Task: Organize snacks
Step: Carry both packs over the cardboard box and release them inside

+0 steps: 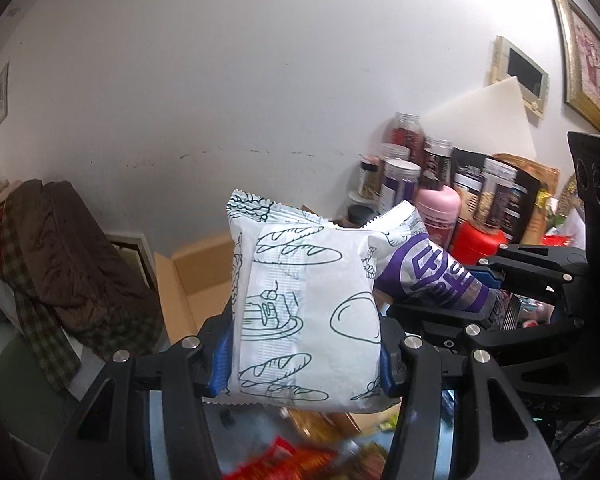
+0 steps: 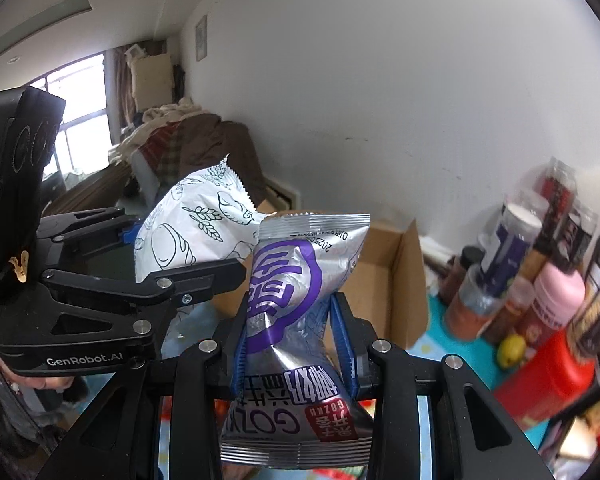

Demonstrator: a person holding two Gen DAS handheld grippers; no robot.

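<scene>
White wall behind — white bread-print packet [image 1: 306,316], crinkled silver-purple packet [image 2: 296,320].

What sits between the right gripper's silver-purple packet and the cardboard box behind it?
Nothing: right wrist view shows only air between the silver-purple packet and the cardboard box.

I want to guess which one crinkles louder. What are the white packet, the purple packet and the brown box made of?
White packet: looks like matte plastic film, maybe paper-faced; dull surface, zigzag sealed edge.
Purple packet: shiny foil-like film; silvery glare and sharp creases where the right tool squeezes it.
Box: plain brown cardboard, with stiff open flaps.
</scene>
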